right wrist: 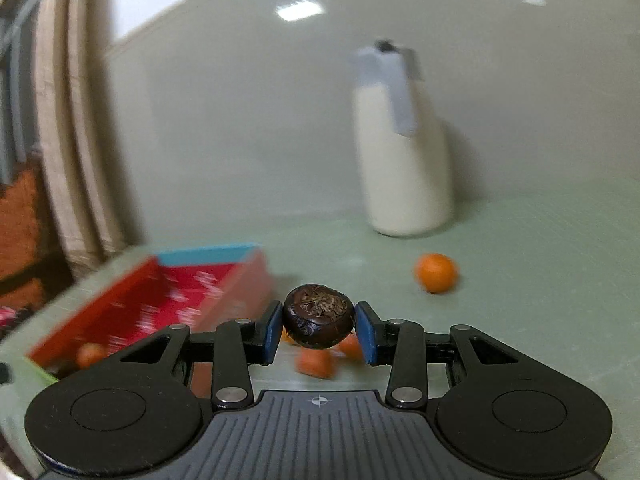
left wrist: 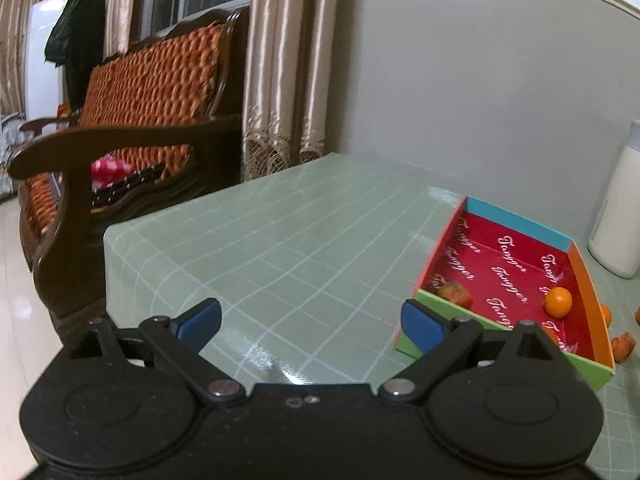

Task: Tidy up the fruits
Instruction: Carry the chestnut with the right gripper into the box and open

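My right gripper [right wrist: 319, 330] is shut on a dark brown round fruit [right wrist: 319, 322] and holds it above the green table, to the right of a red-lined box [right wrist: 192, 292]. Several small orange fruits [right wrist: 316, 362] lie on the table below it, and one orange fruit [right wrist: 436, 273] sits farther back. My left gripper [left wrist: 310, 320] is open and empty over the table, left of the box [left wrist: 516, 272]. In the left wrist view the box holds a round orange fruit [left wrist: 558, 301] and a reddish-brown fruit [left wrist: 456, 293].
A tall white bottle [right wrist: 404, 160] stands against the wall behind the fruits; it also shows in the left wrist view [left wrist: 622, 208]. Loose orange fruits [left wrist: 623, 346] lie right of the box. A wooden sofa [left wrist: 132, 128] stands beyond the table's left edge.
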Demonstrator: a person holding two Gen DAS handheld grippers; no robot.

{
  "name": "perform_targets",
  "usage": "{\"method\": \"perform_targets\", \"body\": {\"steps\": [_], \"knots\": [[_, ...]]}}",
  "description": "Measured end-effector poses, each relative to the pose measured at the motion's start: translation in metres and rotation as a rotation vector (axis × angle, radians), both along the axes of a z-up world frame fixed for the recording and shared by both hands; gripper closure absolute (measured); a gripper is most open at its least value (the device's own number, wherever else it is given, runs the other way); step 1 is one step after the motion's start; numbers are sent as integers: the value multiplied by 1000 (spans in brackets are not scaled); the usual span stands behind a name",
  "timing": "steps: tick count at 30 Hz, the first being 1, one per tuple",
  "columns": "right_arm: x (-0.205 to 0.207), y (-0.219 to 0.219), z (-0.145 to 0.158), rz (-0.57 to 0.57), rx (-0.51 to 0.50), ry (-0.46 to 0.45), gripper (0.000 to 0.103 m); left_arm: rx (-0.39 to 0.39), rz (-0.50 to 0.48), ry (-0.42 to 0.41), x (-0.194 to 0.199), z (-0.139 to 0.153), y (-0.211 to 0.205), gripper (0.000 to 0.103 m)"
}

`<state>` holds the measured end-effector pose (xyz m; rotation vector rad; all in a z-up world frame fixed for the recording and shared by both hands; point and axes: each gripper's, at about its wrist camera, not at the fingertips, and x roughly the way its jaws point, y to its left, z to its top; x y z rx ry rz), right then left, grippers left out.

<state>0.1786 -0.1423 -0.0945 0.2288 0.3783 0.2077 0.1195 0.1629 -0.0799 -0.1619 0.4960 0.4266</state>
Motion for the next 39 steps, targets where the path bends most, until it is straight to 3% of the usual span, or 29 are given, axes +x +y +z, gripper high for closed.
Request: {"method": "perform_targets", "body": {"steps": [4,8,18,21,25,31,34,39], "knots": [[-5,26,6,118,-10,-66,63,-9,5,12,1,-3,1,13],[-7,51,4,208,-39,-74,63,7,-4,12,2,-3,-3,13],[-5,79,-1,243,-89,-62,60,23,-15,12,3,-4,-7,12],[-12,73,-3,202,-90,-86,14,15,-12,12,3,-4,-6,12],[-19,65,3,164,-81,-136,13,15,-14,9,3,-3,-7,12],[-21,49,5,76,-111,-136,13,32,-39,0,4,-2,-15,12],[-20,36,6,-5,-118,-124,0,45,-64,-13,4,-1,-23,12],[-17,6,7,-145,-113,-96,0,70,-114,-33,5,0,-40,11]]}}
